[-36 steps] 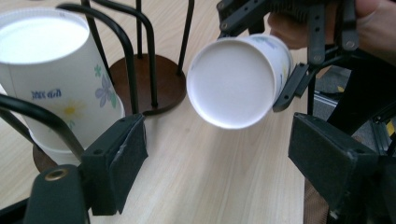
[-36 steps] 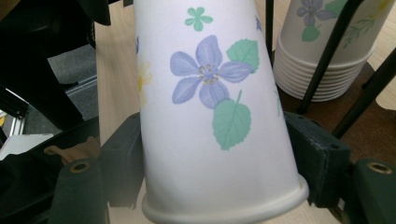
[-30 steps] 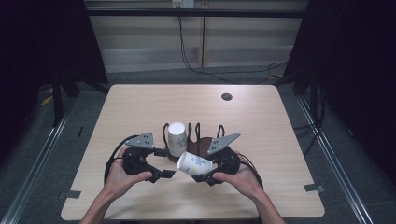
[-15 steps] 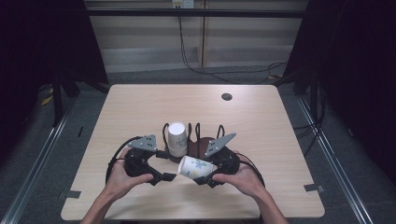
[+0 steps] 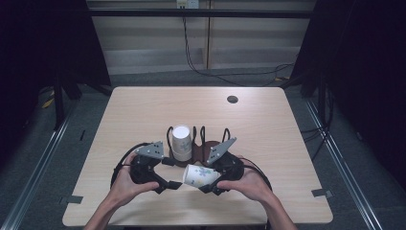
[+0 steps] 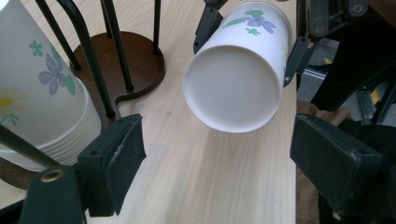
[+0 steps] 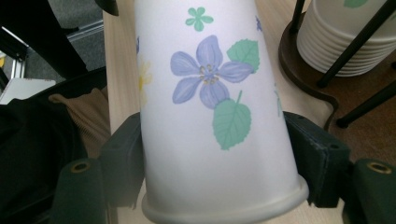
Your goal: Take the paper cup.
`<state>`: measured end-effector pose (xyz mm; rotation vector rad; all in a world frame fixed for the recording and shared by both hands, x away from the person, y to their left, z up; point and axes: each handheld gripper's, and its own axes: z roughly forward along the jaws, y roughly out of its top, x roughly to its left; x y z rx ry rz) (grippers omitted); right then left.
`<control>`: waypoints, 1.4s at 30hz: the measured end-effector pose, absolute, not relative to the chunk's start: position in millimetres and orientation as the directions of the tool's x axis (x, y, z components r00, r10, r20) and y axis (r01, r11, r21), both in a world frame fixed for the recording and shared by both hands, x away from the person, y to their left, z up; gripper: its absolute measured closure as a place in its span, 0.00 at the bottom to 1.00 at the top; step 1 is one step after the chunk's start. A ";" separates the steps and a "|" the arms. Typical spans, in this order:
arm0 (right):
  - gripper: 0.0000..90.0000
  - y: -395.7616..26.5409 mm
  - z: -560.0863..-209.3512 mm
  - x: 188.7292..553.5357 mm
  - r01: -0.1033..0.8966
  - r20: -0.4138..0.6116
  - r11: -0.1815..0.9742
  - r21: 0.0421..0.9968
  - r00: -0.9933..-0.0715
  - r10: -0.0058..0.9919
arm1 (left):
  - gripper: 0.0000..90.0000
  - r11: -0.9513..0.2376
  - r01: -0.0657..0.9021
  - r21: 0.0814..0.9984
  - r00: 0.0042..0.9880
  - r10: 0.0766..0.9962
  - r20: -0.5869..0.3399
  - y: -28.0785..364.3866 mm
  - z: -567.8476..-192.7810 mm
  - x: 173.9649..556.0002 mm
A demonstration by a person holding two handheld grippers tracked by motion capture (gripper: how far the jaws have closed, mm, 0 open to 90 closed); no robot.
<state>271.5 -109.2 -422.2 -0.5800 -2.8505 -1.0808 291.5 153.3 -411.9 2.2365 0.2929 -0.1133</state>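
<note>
Your right tongs [image 5: 207,181] pinch a cup [image 5: 198,175] on its side, just above the tabletop [image 5: 268,134]. Your left tongs [image 5: 173,179] have just been opening, spread, cup's base facing them, untouched. Cup stack [image 5: 181,143] in rack [image 5: 203,143] behind.

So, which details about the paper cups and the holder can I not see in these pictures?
- Inside of the held cup: in the right gripper view its own wall hides it; the left gripper view shows its closed bottom.
- Number of cups in the stack: cut off by the left edge of the left gripper view; too small in the high view.
- The holder's base: partly covered by the stack and rods.
</note>
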 end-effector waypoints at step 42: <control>0.32 -82.5 -431.7 267.5 0.289 0.127 0.828 0.481 -0.957 0.260 | 0.27 -0.737 0.158 0.658 0.986 0.081 -0.145 123.1 -431.8 277.7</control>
